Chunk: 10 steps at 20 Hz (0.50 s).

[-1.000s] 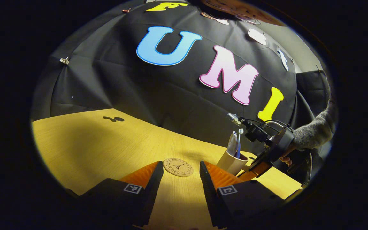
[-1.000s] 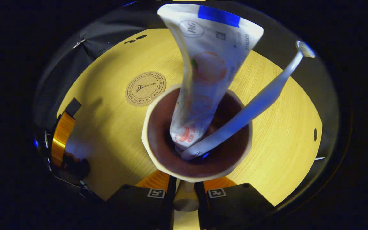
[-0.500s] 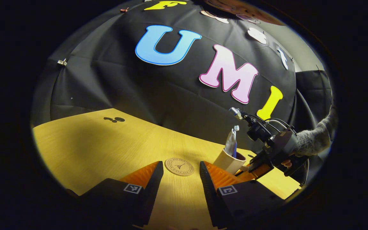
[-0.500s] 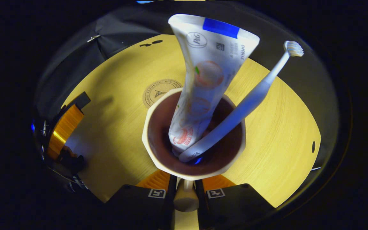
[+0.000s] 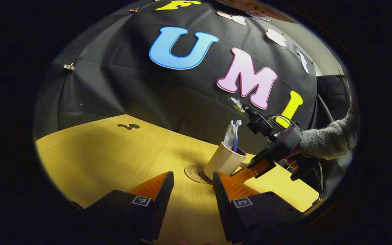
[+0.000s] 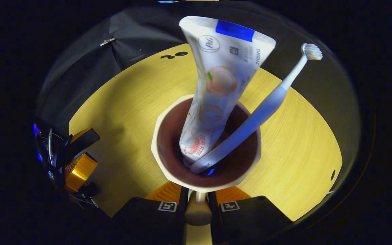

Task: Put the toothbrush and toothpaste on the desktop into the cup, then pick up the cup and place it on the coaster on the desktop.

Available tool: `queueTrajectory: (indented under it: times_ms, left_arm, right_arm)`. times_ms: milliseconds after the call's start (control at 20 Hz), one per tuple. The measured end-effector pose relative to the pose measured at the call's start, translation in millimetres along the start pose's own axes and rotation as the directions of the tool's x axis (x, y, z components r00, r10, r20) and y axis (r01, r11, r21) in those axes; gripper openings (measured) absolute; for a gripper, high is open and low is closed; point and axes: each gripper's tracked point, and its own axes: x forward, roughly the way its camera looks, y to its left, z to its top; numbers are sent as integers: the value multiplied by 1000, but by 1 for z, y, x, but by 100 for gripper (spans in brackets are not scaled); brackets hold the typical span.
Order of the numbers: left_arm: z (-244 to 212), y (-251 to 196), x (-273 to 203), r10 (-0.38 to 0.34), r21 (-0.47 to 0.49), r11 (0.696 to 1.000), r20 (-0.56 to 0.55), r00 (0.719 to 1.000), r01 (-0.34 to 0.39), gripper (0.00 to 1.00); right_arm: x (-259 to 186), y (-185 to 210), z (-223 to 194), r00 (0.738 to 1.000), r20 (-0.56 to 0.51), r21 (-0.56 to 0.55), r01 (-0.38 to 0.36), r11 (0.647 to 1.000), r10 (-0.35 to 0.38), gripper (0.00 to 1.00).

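I've carried the cup (image 5: 224,161) over from beside the coaster (image 5: 196,173) until it covers the coaster's right part, though whether it touches I cannot tell. Toothpaste (image 6: 218,85) and toothbrush (image 6: 260,114) stand in the cup as before. My right claw (image 6: 197,204) stays clenched on the cup's handle, while the left claw (image 5: 191,190), fingers spread, waits low over the bench (image 5: 114,153) near the coaster.

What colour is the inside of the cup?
The cup is dark reddish brown inside and cream outside; the right gripper view shows the inside best.
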Motion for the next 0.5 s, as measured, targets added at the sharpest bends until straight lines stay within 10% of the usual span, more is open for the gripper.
queueTrajectory:
  times_ms: [500]
  left_arm:
    - [6, 14, -9, 25, -24, 999, 24, 999, -24, 72]
  right_arm:
    - [15, 8, 14, 999, -38, -40, 11, 999, -13, 31]
